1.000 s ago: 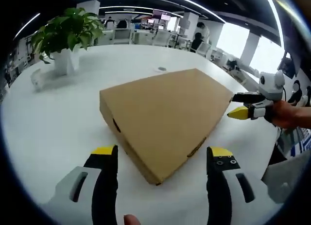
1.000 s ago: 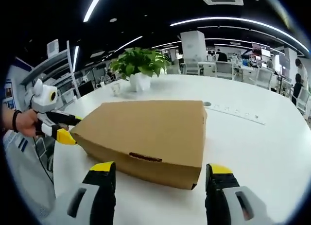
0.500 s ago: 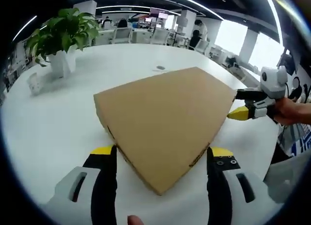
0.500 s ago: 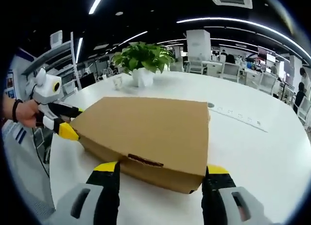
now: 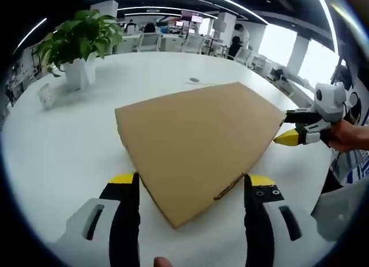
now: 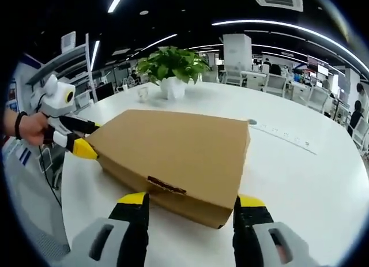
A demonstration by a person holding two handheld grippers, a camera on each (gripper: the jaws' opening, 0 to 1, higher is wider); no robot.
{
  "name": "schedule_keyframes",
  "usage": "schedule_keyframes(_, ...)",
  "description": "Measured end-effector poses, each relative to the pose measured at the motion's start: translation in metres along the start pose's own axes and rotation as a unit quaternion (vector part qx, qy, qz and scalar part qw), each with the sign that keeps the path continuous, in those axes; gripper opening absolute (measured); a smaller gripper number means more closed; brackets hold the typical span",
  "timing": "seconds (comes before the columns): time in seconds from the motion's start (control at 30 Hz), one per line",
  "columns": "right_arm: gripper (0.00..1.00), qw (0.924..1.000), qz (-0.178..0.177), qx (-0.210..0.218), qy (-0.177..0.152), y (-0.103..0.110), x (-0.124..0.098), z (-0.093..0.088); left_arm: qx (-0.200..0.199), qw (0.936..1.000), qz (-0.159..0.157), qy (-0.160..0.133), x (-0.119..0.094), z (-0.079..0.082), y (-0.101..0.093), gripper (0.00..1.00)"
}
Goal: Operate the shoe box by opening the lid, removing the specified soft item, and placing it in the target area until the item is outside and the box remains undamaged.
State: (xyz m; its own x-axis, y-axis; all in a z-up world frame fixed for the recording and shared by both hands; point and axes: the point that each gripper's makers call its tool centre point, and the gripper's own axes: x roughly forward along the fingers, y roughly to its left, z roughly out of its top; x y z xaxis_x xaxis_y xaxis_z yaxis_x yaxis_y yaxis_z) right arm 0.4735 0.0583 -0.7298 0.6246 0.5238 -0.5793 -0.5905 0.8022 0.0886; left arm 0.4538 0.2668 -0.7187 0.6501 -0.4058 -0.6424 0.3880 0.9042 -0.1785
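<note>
A closed brown cardboard shoe box point(image 5: 196, 134) lies flat on the white table point(image 5: 63, 146). In the left gripper view one corner of the box points between the jaws of my left gripper point(image 5: 193, 179), which is open. My right gripper point(image 5: 295, 134) comes in from the right, held by a hand, its jaws apart at the box's far right corner. In the right gripper view the shoe box point(image 6: 173, 149) shows a slot in its front edge. My right gripper point(image 6: 193, 199) is open, straddling that edge. My left gripper point(image 6: 81, 141) is at the box's left corner. The box's contents are hidden.
A green plant in a white pot point(image 5: 78, 45) stands at the table's far side, with a small clear cup point(image 5: 45, 96) beside it. The plant point(image 6: 170, 68) stands behind the box. A long ruler-like strip point(image 6: 282, 137) lies right of the box. Office desks and people fill the background.
Both cameras have come closer to the box. The right gripper's jaws have narrowed a little around the front edge. The box lid stays closed.
</note>
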Motion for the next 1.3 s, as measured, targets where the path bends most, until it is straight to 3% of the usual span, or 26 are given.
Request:
schedule_keyframes(0.73, 0.44, 0.9996, -0.007, 0.028, -0.003, 0.048, -0.025, -0.022, 0.013, 0.9999, 0.01, 0.0, -0.037, -0.027, 0.005, 0.67)
schedule_keyframes(1.3, 0.43, 0.9991, -0.009, 0.04, -0.011, 0.068, -0.04, -0.025, -0.006, 0.9998, 0.011, -0.016, -0.062, -0.041, 0.002, 0.65)
